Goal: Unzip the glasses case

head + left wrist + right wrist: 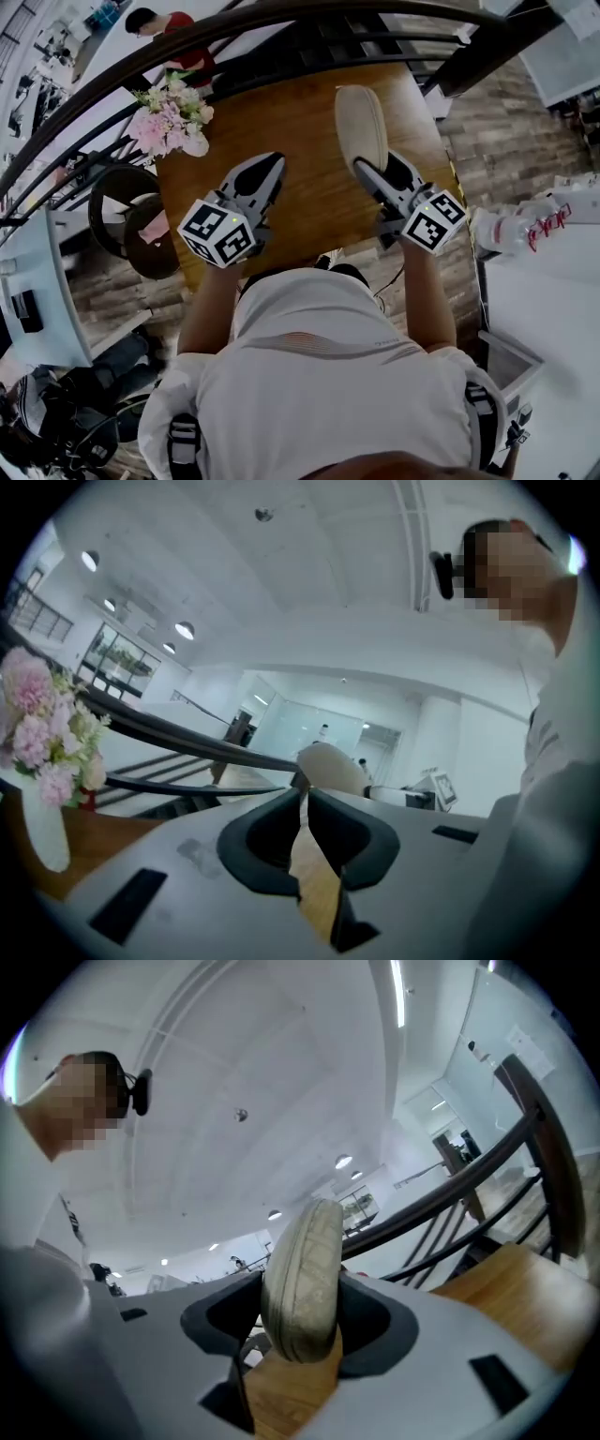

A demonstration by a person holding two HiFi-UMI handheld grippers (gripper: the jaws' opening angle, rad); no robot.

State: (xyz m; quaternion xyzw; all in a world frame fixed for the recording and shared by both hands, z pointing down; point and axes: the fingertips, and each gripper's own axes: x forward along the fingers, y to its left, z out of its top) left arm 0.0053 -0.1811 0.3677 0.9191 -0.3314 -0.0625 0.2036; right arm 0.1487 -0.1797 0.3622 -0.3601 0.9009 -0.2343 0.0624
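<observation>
- Holding step in hand, by my read: your right gripper (300,1309) pinches the beige glasses case (305,1260) between its pads, w/ the case edge-on and projecting forward out of the jaws.
- Case location: over the far part of the wooden table (300,117), at its right side. It looks held clear of the top, but contact w/ the wood can't be ruled out from the head view.
- Your left gripper (302,799) has its fingers pressed together w/ nothing between them. It sits to the left of the case, apart from it, not touching.
- Task status (judgement): case looks closed, so the unzip hasn't begun. Grip secured, zip untouched.
- Next move calls for: spreading the left fingers, finding the zip pull, pinching it, then running it round the rim while the right gripper holds firm. A pinch on the body may bear on the zip line, so watch for binding.
- Hard to make out: a seam runs along the rim in the right gripper view, but no view shows the pull tab, so its end and side are unknown.
- Hidden or cut off: your torso covers the table's near edge, and the right pads cover the case's gripped end.
- Nearby: the flower vase (178,120) stands at the table's far left corner, well apart from both grippers.
</observation>
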